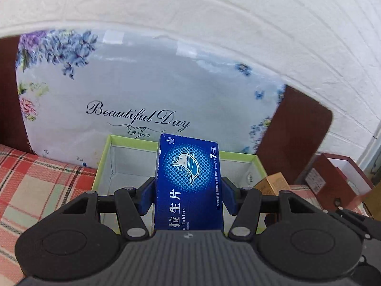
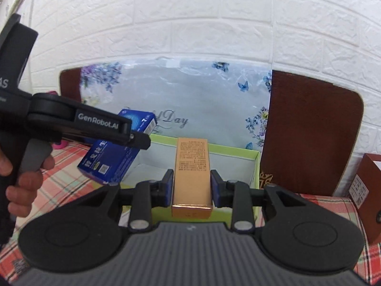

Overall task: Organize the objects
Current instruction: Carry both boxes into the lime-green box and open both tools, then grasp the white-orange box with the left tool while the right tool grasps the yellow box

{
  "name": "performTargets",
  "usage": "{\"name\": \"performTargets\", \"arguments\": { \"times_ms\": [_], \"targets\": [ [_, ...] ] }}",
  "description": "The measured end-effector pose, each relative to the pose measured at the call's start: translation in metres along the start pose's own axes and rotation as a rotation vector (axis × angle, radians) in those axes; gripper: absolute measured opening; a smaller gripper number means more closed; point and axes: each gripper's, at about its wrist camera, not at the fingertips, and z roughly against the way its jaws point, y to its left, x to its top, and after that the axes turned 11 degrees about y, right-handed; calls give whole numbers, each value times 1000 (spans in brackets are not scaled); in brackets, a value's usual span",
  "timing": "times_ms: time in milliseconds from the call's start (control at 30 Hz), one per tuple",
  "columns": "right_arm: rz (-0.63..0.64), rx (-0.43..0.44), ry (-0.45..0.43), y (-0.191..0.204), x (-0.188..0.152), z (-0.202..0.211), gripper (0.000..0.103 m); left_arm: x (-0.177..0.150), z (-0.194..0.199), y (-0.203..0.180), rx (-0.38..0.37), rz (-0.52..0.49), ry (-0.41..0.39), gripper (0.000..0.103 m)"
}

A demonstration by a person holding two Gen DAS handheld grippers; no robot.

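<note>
Left wrist view first: the left gripper (image 1: 189, 190) is seen closed on a blue tablet box (image 1: 189, 181), which is pinched by its long sides between the blue pads (image 1: 148, 196) and held upright, at centre frame. Just behind and below it, an open green-rimmed tray (image 1: 128, 140) is laid on the plaid cloth (image 1: 35, 186), with the blue box held over its middle. At 12 o'clock, a floral panel lettered "Beautiful Day" (image 1: 142, 90) is propped against the white brick wall (image 1: 214, 12). At 3 o'clock, a corner of a gold box (image 1: 273, 182) is glimpsed beside the tray, and further right a dark red box (image 1: 338, 178) is seen.

Over to the right wrist view: the right gripper (image 2: 191, 188) is shown clamped on the gold box (image 2: 191, 176), which is gripped on both sides and pointed forward over the green-rimmed tray (image 2: 238, 151). At 9 o'clock, the left gripper (image 2: 133, 138) is caught side-on, held by a hand (image 2: 26, 178), with the blue tablet box (image 2: 114, 157) tilted in its grasp above the tray's left edge. At 3 o'clock, a brown board (image 2: 309, 131) is leaned against the wall.
</note>
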Motion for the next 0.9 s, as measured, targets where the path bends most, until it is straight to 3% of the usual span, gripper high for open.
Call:
{"name": "performTargets", "arguments": {
  "times_ms": [267, 333, 367, 400, 467, 500, 633, 767, 900],
  "targets": [
    [-43, 8, 97, -18, 15, -82, 31, 18, -55, 22, 17, 38, 34, 60],
    [-39, 30, 135, -20, 16, -97, 31, 19, -63, 24, 30, 36, 31, 73],
    [-38, 32, 145, -20, 14, -103, 39, 18, -67, 24, 38, 34, 43, 88],
    [-35, 22, 149, -19, 12, -106, 57, 17, -70, 26, 46, 36, 48, 91],
    [-19, 6, 130, -17, 8, -107, 76, 12, -75, 28, 41, 30, 57, 91],
    [-9, 9, 122, -17, 6, -106, 81, 10, -75, 28, 49, 22, 52, 91],
    [-6, 29, 113, -18, 3, -96, 87, 6, -67, 29, 62, 37, 51, 91],
    [-19, 24, 51, -19, 5, -64, 103, 5, -39, 16, 91, 31, -6, 91],
    [-18, 12, 12, -19, 9, -23, 103, 0, -1, -1, 125, 24, -40, 91]
  ]
}}
